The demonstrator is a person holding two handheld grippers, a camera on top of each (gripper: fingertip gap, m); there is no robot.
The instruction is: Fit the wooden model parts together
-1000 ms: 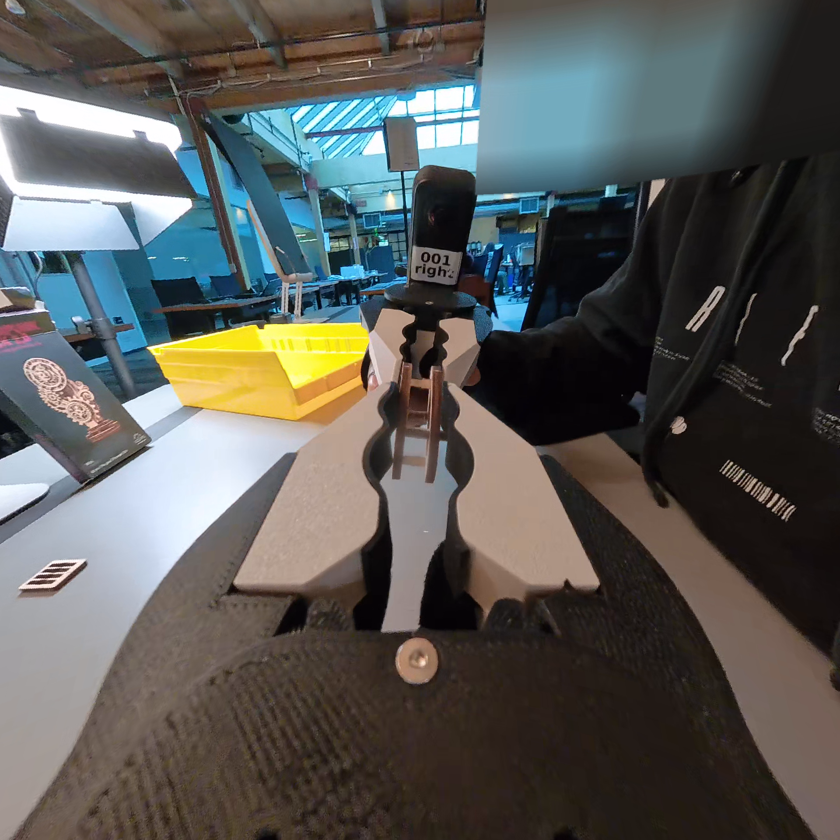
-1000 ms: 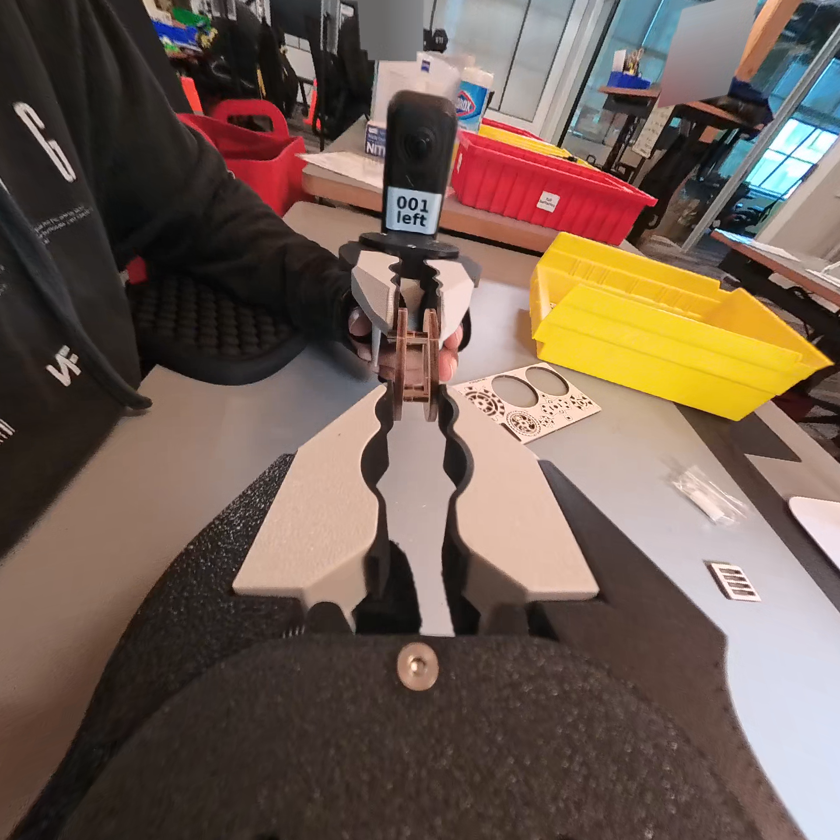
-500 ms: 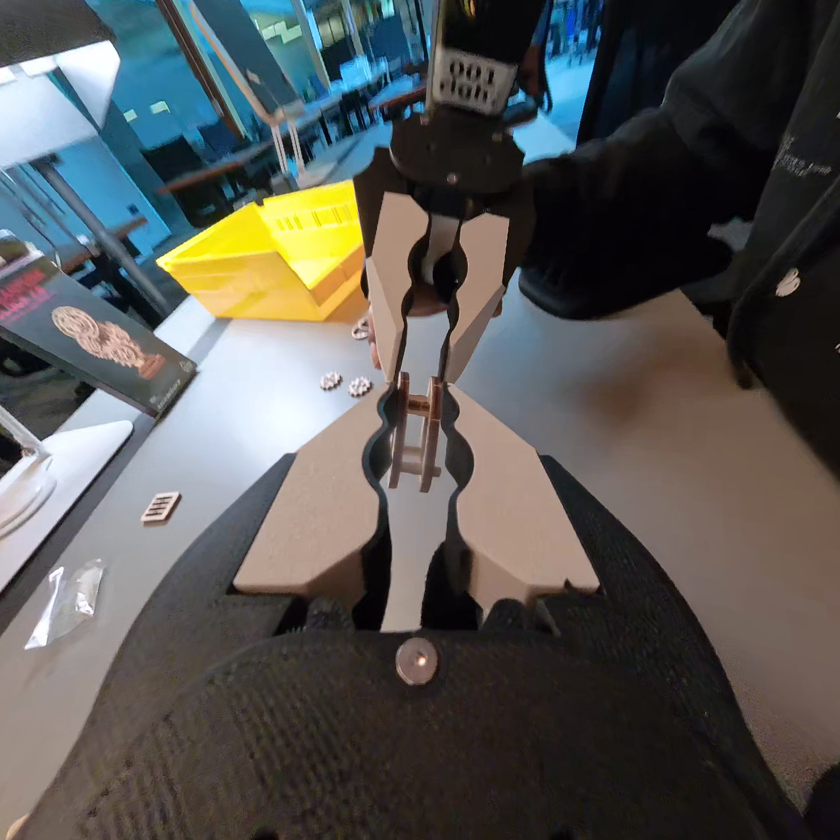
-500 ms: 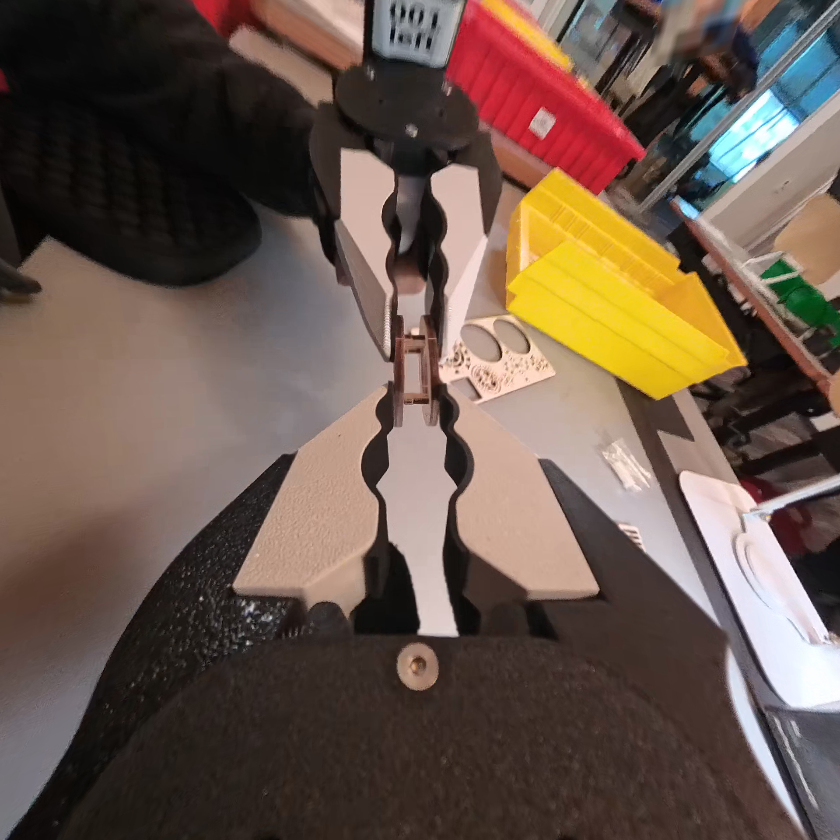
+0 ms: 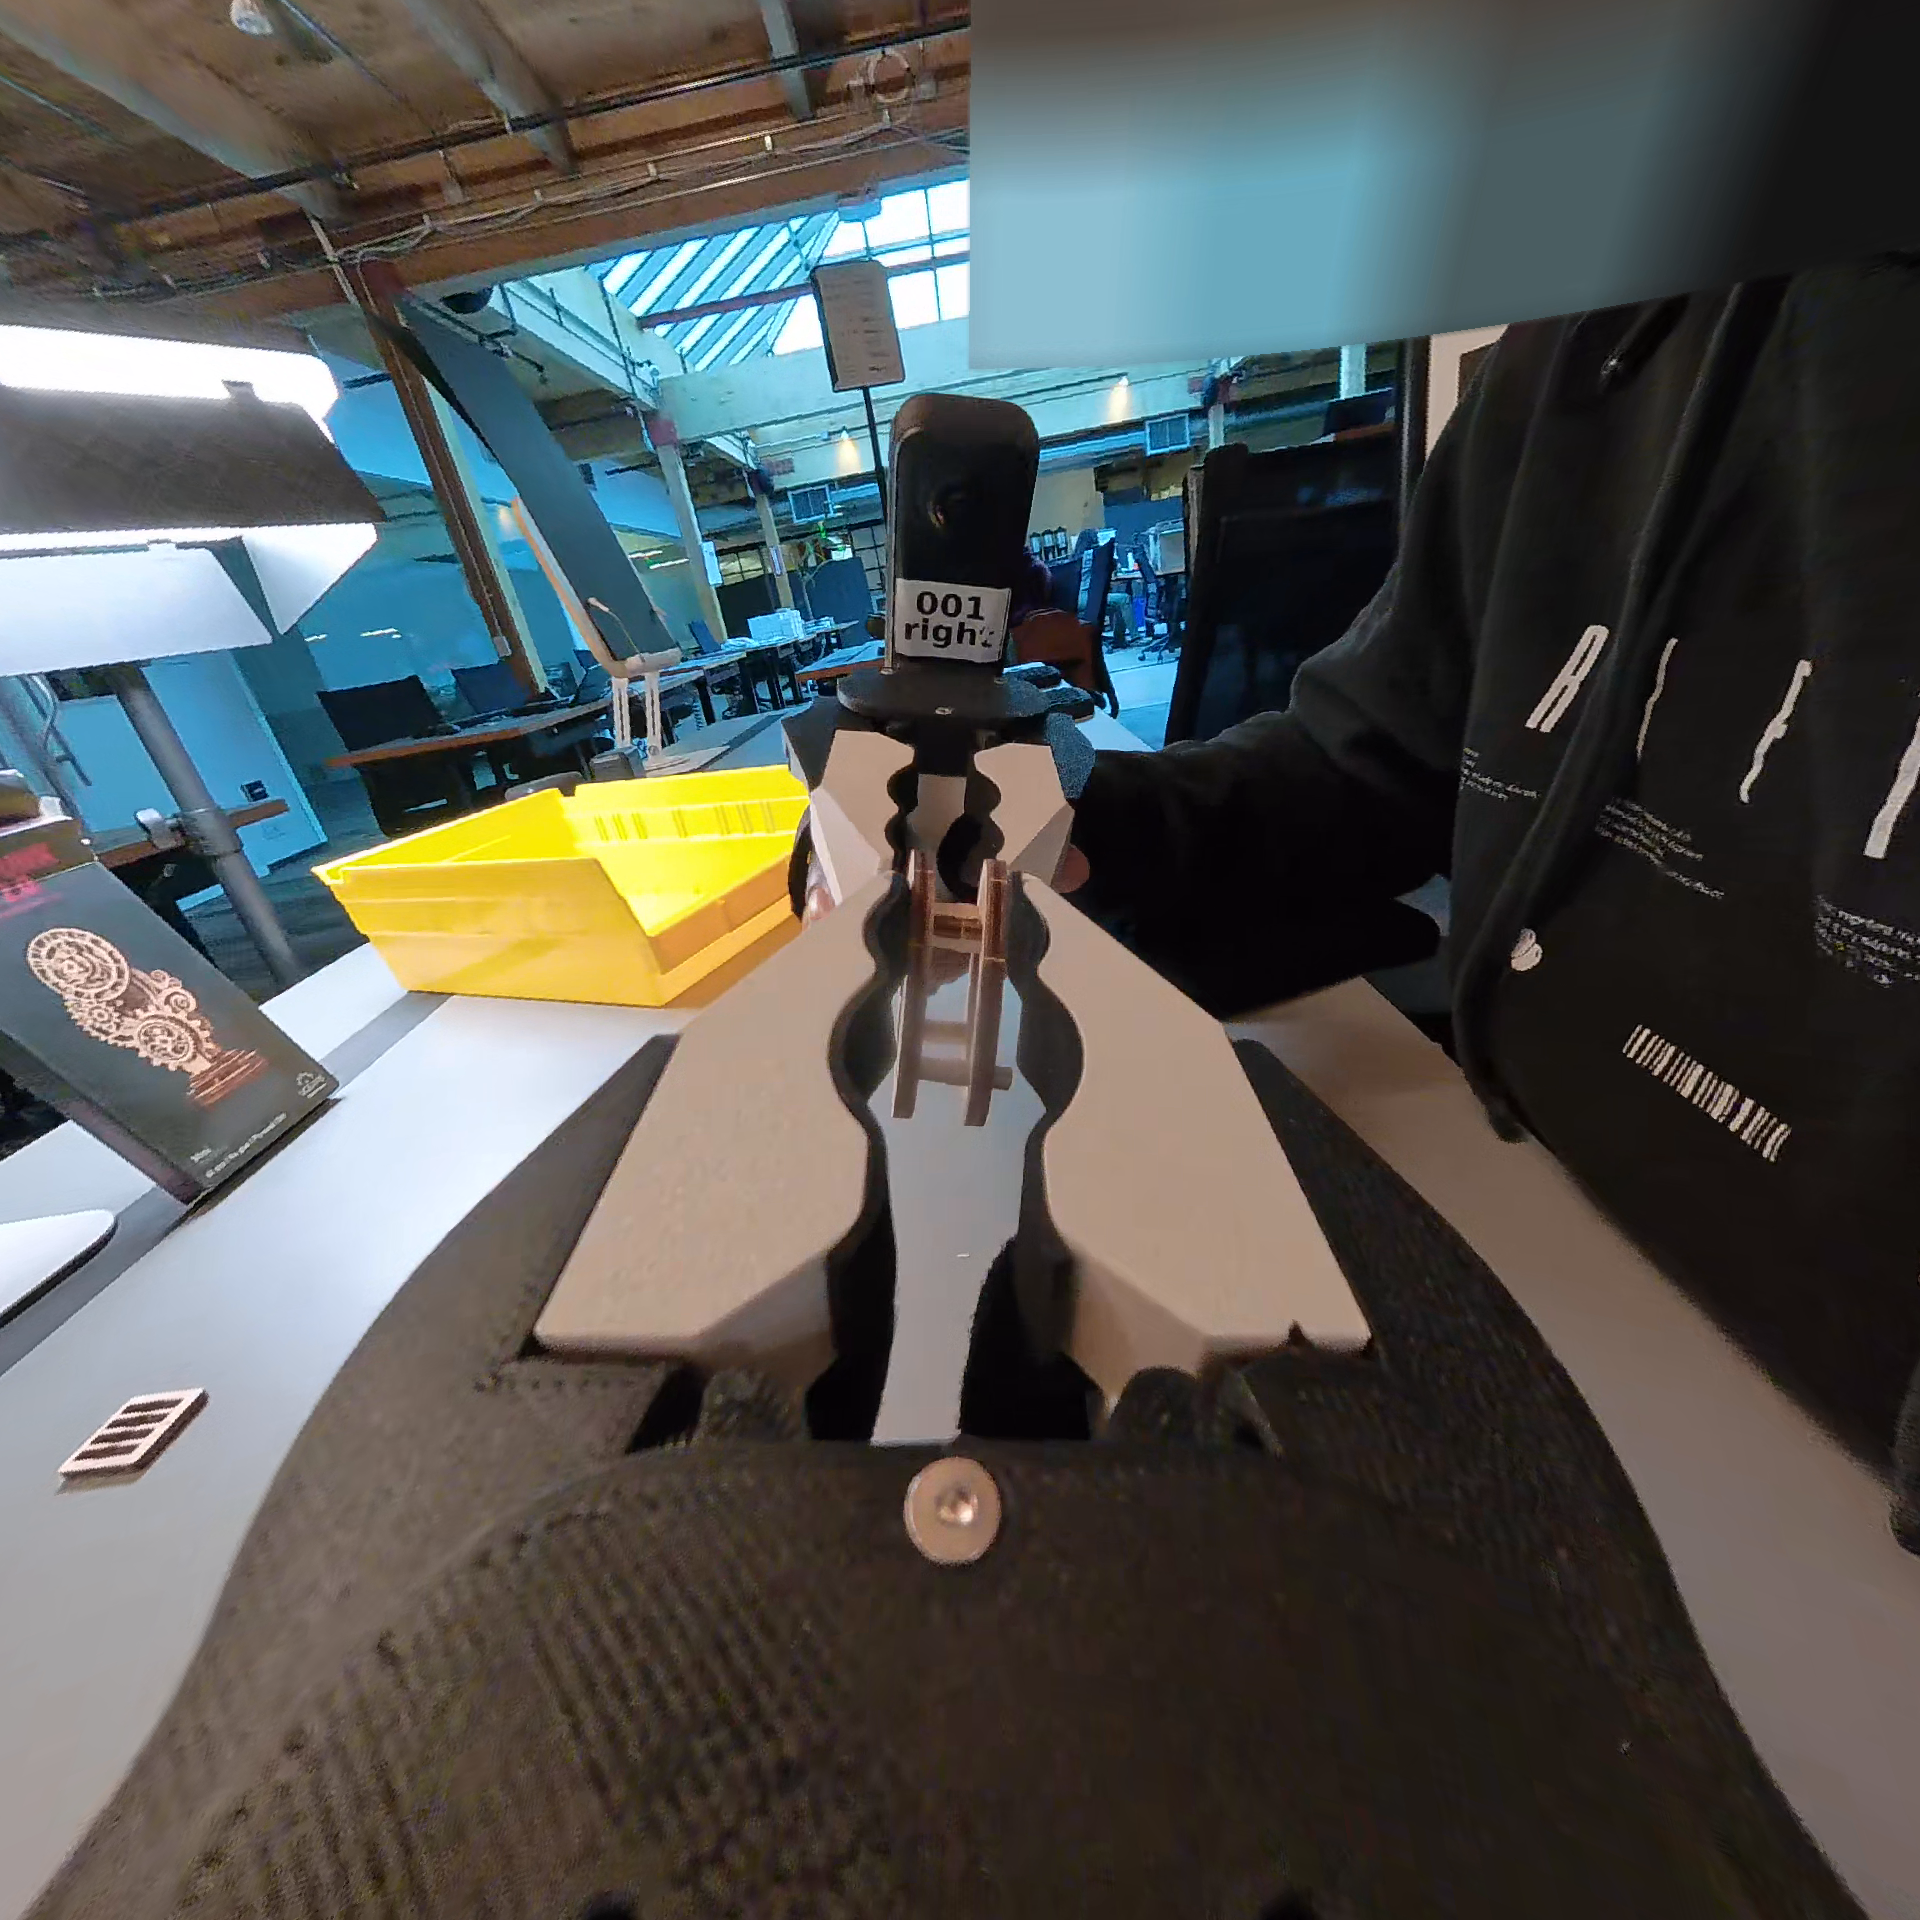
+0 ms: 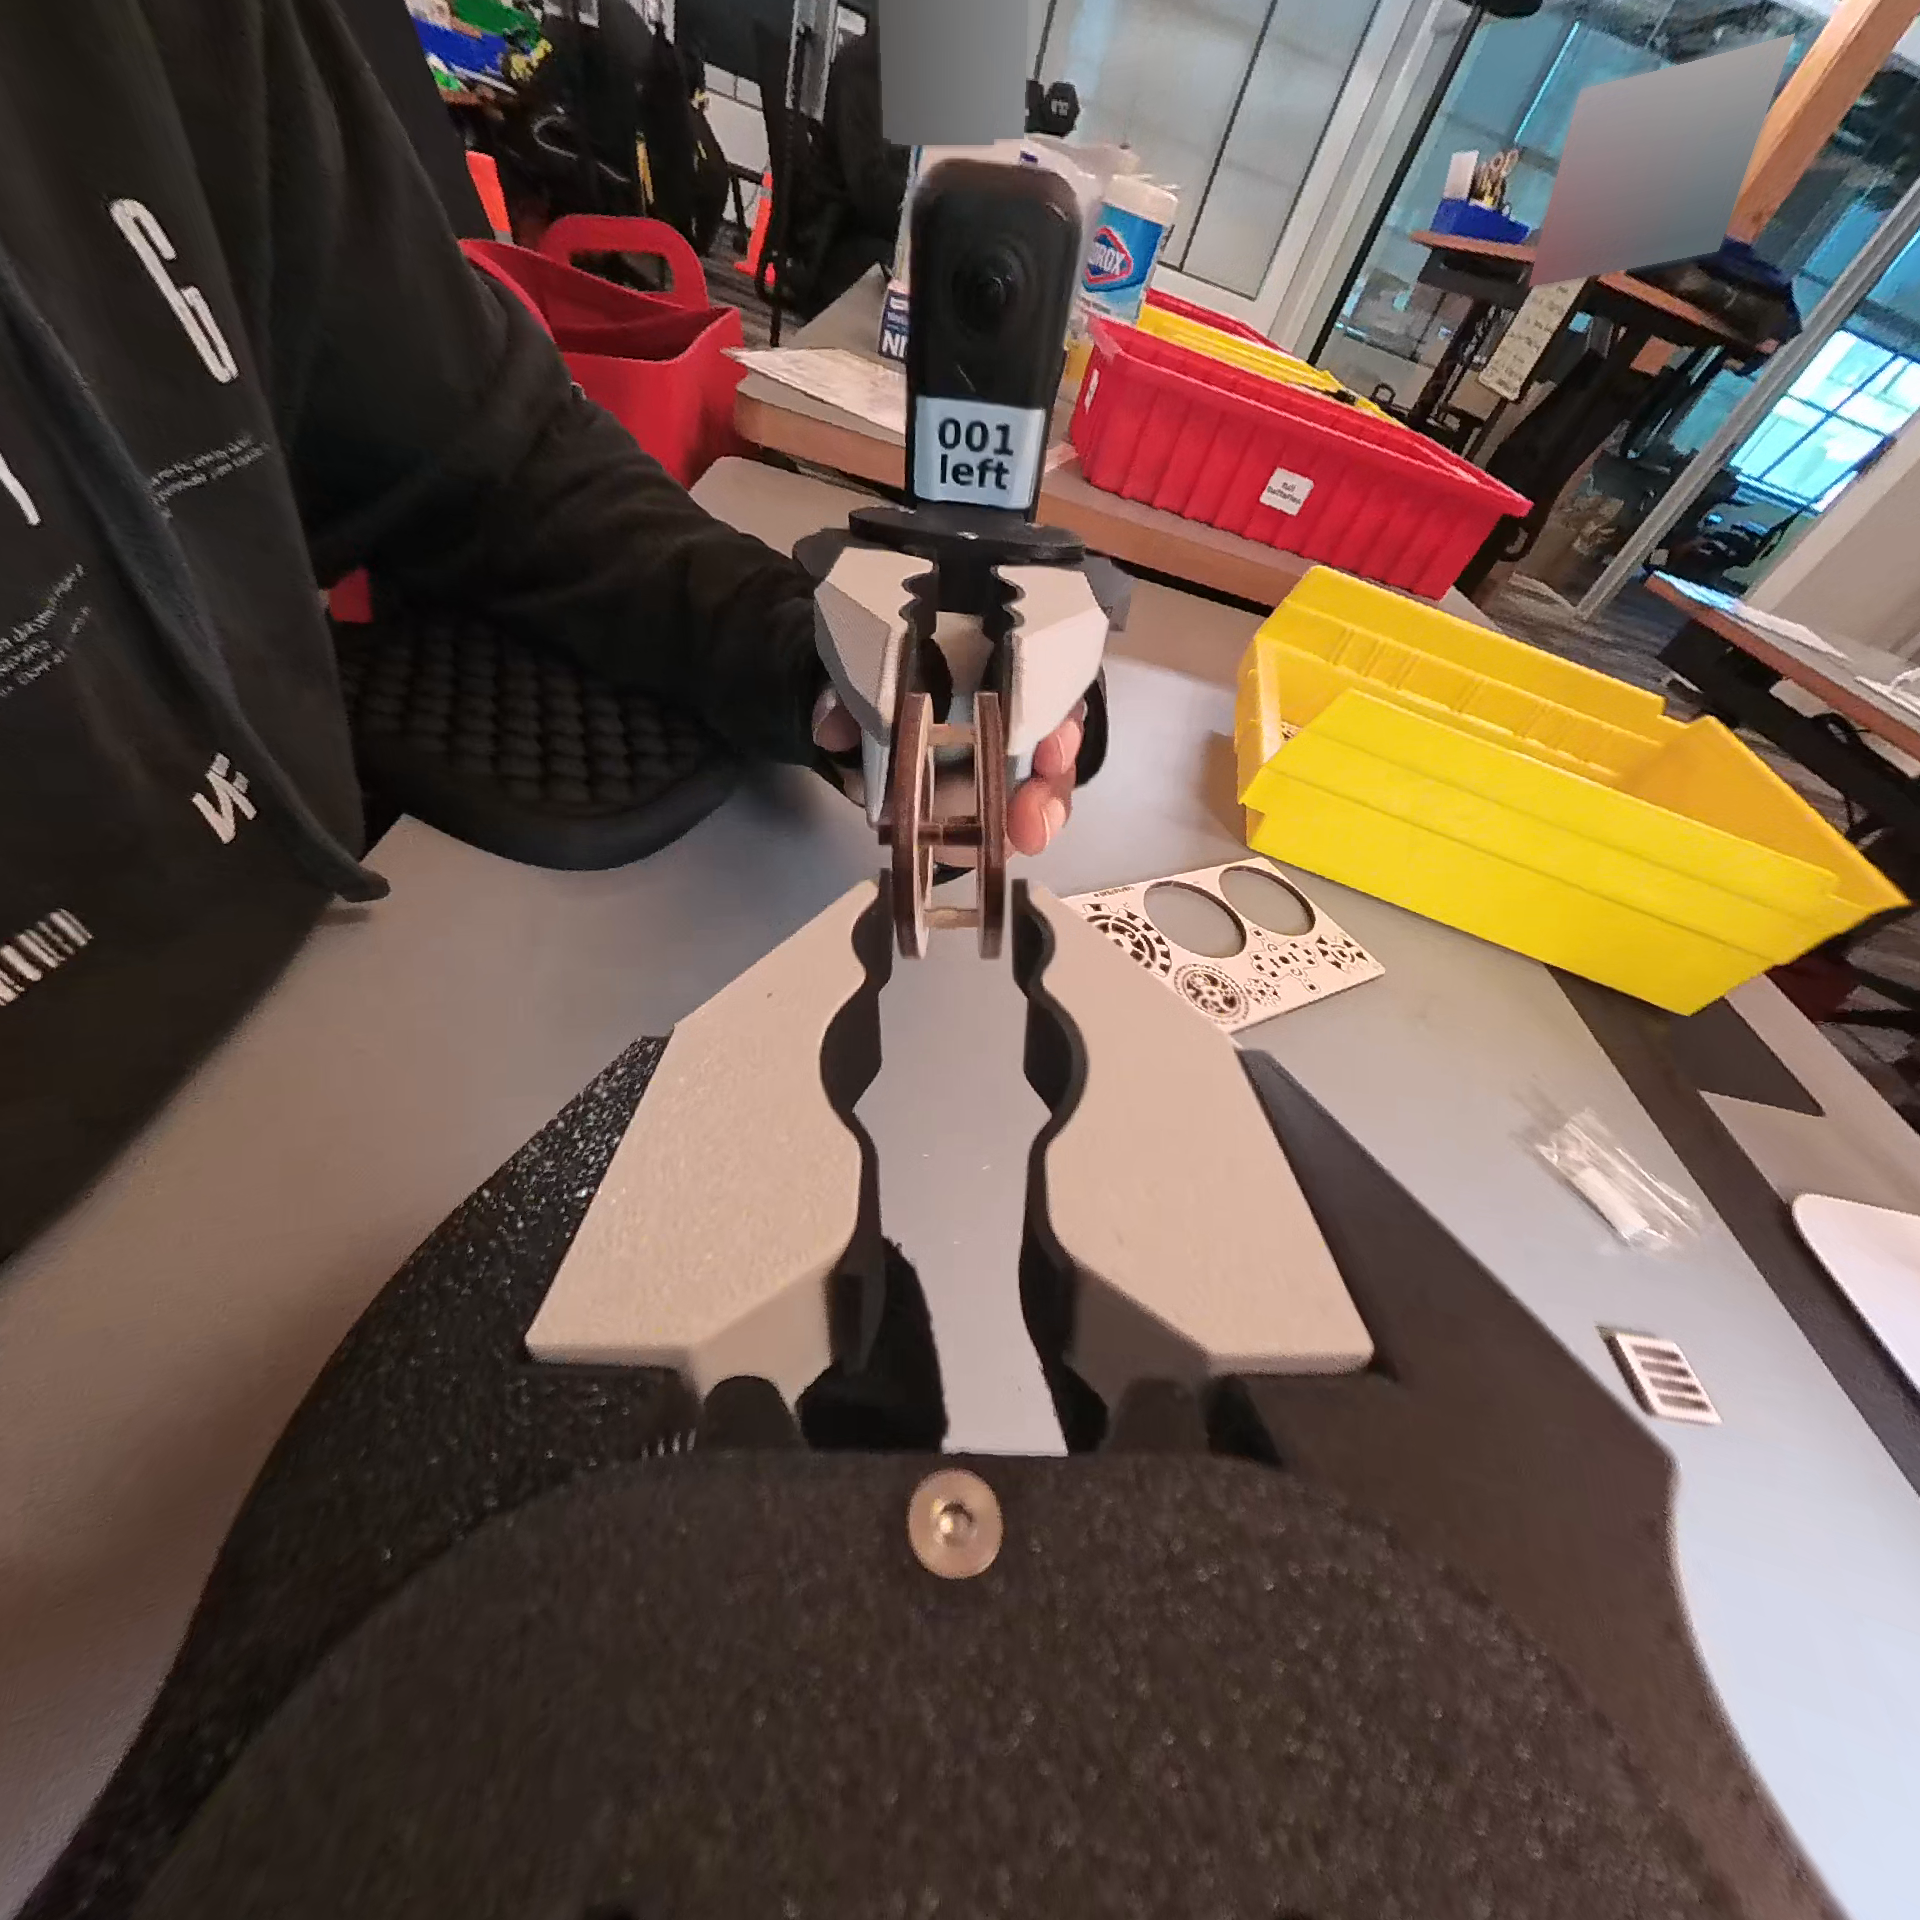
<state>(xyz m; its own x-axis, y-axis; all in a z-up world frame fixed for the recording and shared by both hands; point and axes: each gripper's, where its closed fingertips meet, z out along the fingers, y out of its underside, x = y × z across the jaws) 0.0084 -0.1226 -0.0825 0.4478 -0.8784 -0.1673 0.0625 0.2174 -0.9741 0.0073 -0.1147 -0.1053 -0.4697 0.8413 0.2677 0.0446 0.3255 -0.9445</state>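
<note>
Left wrist view, left to right: a small slotted wooden piece (image 5: 133, 1432) lies flat on the grey table (image 5: 343, 1174). A dark booklet (image 5: 135, 1023) with a gear picture leans behind it. A yellow bin (image 5: 561, 883) sits farther back on the table. At centre, the left gripper (image 5: 951, 894) is clamped on the wooden model (image 5: 951, 997), two flat side plates joined by short cross pieces, held up above the table. The right gripper (image 5: 940, 831) faces it nose to nose, its tips at the model's far end. To the right, a person's black sleeve (image 5: 1247, 862).

Right wrist view, left to right: black sleeve (image 6: 499, 520) again, then the left gripper (image 6: 945, 727) gripping the wooden model (image 6: 940, 831) from the far side. The right gripper (image 6: 951, 899) has its fingertips (image 6: 1034, 904) just outside the model's near end; whether they press on it or stand slightly apart, cannot tell. Right of centre, a punched-out wooden sheet (image 6: 1226, 951) lies flat on the table (image 6: 1455, 1143), beside a yellow bin (image 6: 1538, 810). A clear small bag (image 6: 1605, 1174) and another slotted piece (image 6: 1662, 1374) lie nearer.
</note>
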